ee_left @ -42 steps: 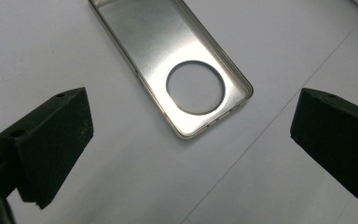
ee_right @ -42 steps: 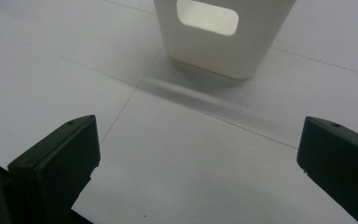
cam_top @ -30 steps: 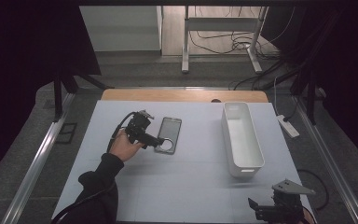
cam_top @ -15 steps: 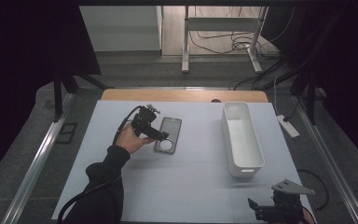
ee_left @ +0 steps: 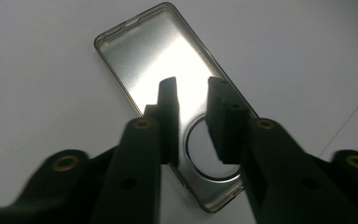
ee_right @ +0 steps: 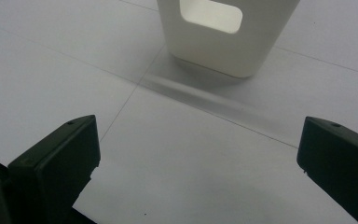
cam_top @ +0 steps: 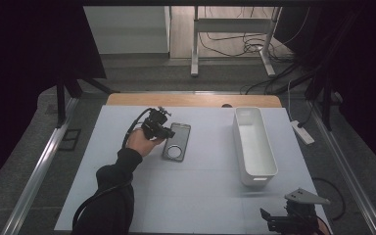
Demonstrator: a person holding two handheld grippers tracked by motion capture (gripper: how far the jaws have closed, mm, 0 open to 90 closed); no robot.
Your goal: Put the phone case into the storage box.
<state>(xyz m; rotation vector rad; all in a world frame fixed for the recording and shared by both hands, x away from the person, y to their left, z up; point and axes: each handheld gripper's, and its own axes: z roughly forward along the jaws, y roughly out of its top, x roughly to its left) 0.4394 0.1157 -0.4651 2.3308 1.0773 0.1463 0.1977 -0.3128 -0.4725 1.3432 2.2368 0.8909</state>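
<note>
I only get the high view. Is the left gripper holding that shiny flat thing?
Observer: No. The left gripper has just been closing its jaws, but there is a narrow gap with nothing between them. The metal plate shows beyond them.
Operator: Is the plate flat all over?
Observer: It has a raised rim and a round hole near one end.
Operator: What about the right gripper?
Observer: The right gripper has its jaws wide apart and points at the end of the white bin, which has a handle slot.
</note>
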